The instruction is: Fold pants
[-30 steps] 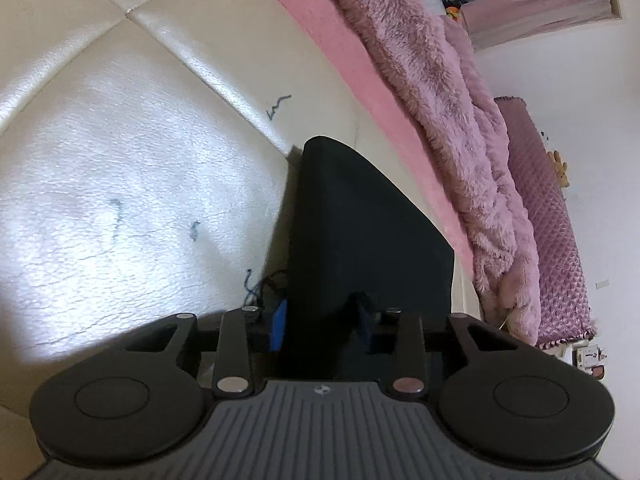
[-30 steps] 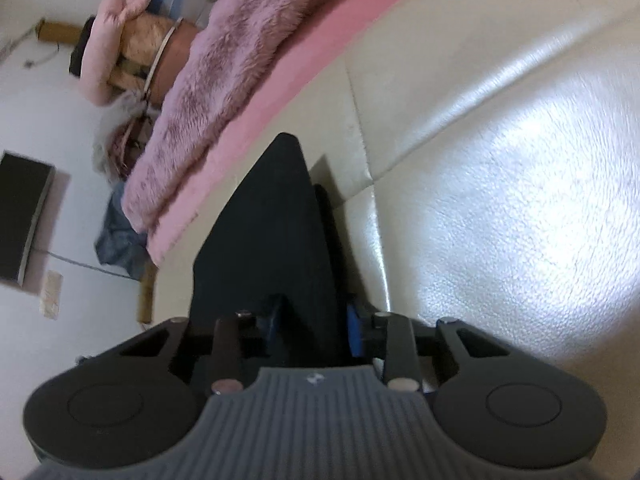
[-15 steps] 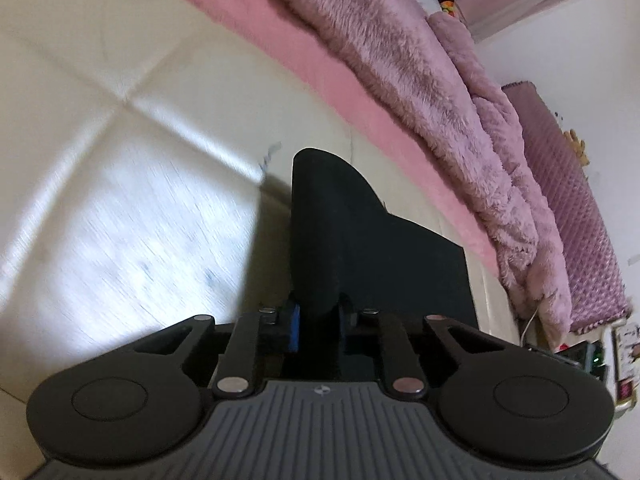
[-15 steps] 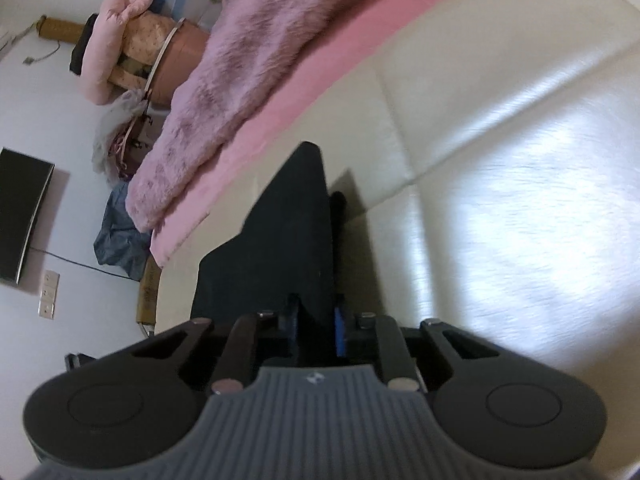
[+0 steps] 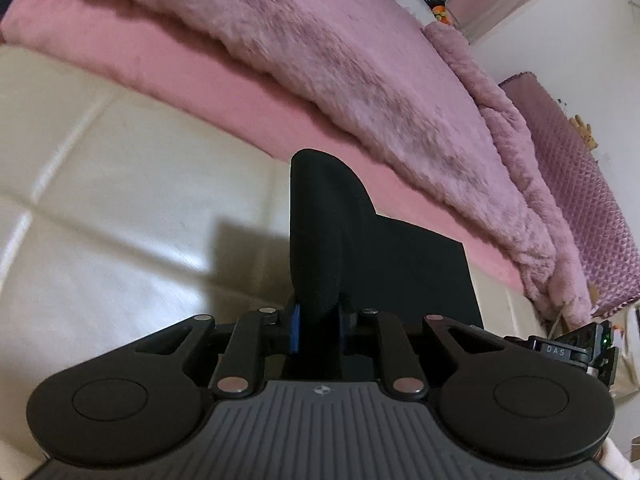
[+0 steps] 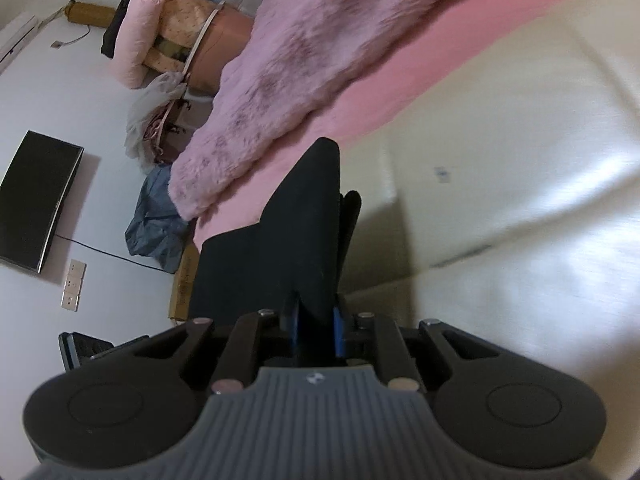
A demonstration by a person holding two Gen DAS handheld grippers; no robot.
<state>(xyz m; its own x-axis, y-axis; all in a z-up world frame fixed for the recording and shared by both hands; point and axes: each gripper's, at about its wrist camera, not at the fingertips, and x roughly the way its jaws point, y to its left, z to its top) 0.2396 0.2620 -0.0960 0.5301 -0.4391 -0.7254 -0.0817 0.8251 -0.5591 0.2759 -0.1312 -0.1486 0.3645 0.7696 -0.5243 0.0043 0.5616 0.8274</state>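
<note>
I see one pair of black pants [image 5: 320, 240], matte and smooth, and I hold it with two grippers. My left gripper [image 5: 318, 330] is clamped on a raised fold of the cloth; the blue pads [image 5: 295, 330] press it from both sides. Its jaws have just been closing, with the fabric between them. My right gripper [image 6: 316, 330] pinches another raised fold [image 6: 312, 232] in the same way, and its jaws too have just been closing on the cloth.

Ahead of each gripper the fold stands up like a rounded fin, and the rest of the pants lies flat with a straight edge. Under it is a cream leather cushion [image 5: 120, 208], shiny, with deep seams. Beyond the pants runs a pink sheet [image 5: 192, 80], and on it one fluffy pink blanket [image 5: 320, 48]. The cushion is bare to the outer side of each gripper.
</note>
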